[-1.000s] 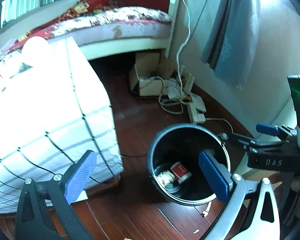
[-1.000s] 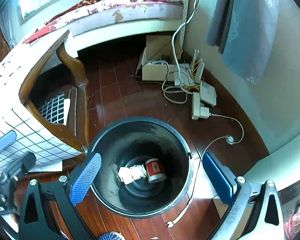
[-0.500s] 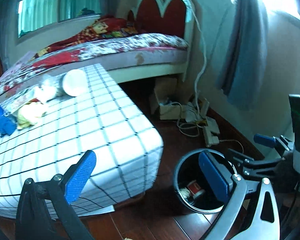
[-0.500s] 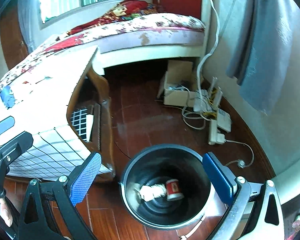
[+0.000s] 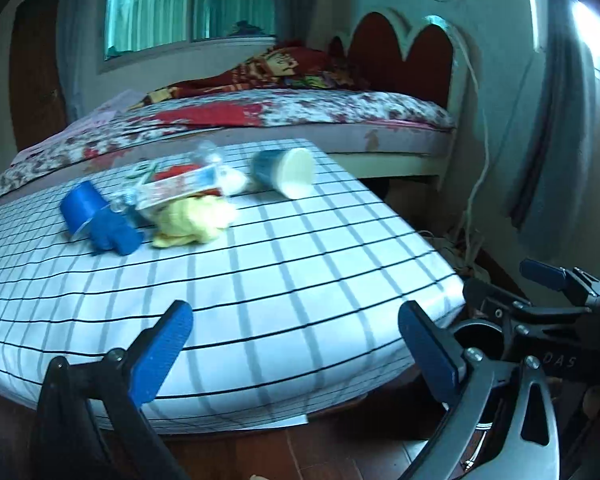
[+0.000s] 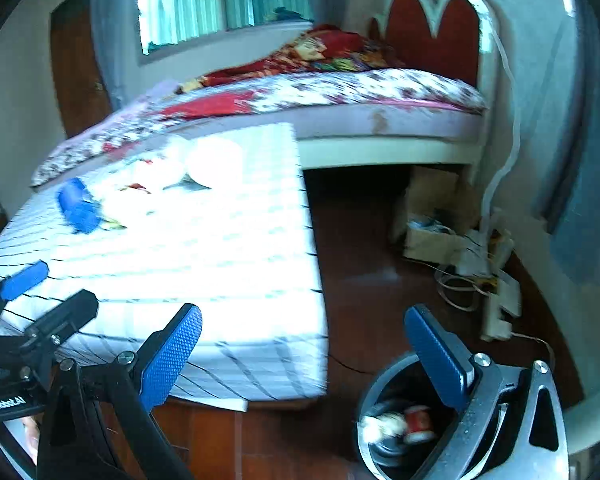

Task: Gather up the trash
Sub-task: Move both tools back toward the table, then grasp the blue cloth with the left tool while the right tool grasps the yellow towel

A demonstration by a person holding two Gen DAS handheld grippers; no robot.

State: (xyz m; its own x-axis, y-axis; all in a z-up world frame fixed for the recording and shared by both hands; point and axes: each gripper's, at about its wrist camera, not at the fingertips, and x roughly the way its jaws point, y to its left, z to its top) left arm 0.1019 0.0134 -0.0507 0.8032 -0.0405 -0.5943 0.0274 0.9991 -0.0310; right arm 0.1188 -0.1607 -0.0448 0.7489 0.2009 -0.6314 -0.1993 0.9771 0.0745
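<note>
Much of the black bin (image 6: 384, 432) is hidden: in the right wrist view its rim is cut by the frame at about 5 o'clock and covered by a gripper finger, and in the left wrist view only a sliver of its rim (image 5: 476, 330) is seen behind the other gripper's frame. Inside it, two pieces of trash can be counted — a white crumpled wad (image 6: 380, 424) and a small red-and-white can (image 6: 418, 424), touching each other; both are blurred.

The left gripper (image 5: 296, 352) is held with its two blue pads spread wide and nothing between them, low at 6 o'clock over the near edge of the checked cloth (image 5: 260, 280). The right gripper (image 6: 304, 356) is likewise spread wide and empty, one pad over the cloth corner, the other over the bin.

On the cloth, toward 10 o'clock in the left wrist view, a cluster of trash is seen: one blue cup (image 5: 80, 206) on its side, one blue crumpled piece (image 5: 114, 234) touching it, one yellow wad (image 5: 192, 220), one clear printed wrapper (image 5: 180, 188) lying over the wad, and one pale-ended cup (image 5: 286, 172) on its side just at 12 o'clock of the cluster. Smaller bits beneath the wrapper cannot be told apart. In the right wrist view the same pile is washed out by glare — only the blue pieces are made out.
</note>
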